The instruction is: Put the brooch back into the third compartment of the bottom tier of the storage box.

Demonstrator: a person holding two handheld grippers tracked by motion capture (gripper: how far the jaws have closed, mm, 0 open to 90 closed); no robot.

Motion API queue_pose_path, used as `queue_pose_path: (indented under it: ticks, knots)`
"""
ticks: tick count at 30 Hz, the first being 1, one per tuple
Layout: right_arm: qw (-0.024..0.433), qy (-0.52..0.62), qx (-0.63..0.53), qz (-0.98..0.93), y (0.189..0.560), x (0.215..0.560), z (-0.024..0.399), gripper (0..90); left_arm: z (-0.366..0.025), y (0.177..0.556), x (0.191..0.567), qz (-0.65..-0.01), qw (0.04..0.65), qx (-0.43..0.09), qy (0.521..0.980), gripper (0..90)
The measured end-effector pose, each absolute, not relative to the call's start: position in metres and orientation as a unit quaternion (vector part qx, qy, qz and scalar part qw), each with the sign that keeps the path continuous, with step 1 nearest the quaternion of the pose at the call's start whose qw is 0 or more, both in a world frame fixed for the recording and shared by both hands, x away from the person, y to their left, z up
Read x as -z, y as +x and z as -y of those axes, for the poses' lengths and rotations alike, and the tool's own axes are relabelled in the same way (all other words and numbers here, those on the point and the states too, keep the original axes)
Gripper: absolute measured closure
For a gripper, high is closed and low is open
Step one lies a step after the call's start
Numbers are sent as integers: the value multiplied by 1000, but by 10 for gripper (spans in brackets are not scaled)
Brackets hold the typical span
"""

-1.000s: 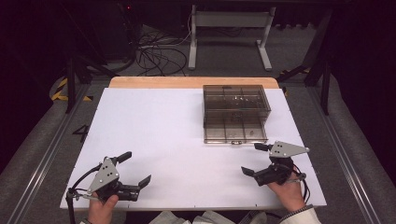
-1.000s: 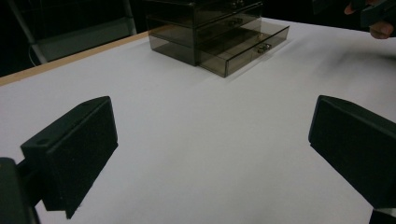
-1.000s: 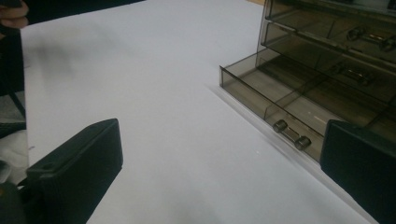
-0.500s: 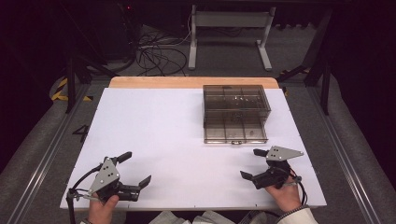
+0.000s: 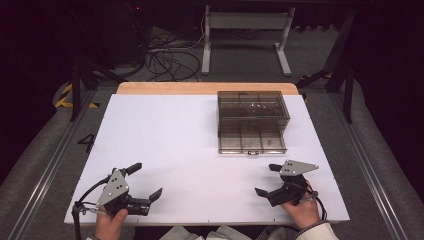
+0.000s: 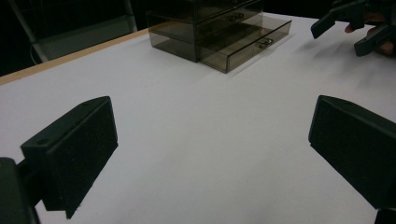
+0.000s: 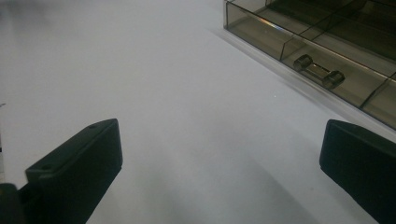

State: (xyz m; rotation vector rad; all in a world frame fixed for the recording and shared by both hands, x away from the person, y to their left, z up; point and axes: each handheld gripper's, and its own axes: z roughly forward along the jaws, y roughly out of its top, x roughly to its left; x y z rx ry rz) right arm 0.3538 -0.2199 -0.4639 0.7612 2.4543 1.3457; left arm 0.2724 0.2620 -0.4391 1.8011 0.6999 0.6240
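Resting on the white worktop point(image 5: 190, 145), a smoky clear drawer box point(image 5: 252, 120) stands with its lower drawer point(image 5: 252, 142) pulled out toward the person. Just in front of that drawer's handle point(image 7: 319, 71), slightly to its right, the right tool point(image 5: 270, 179) sits with jaws spread wide, holding nothing. Well away from the box, toward the near left corner, the left tool point(image 5: 145, 181) is likewise spread and empty.
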Motion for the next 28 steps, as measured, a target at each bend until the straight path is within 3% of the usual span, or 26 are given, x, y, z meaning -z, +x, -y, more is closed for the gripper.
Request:
queue_pose_path:
  ticks: [28]
  knots:
    - [132, 259, -471, -833, 352, 463, 219, 0, -262, 274, 442, -298, 530, -250, 753, 21]
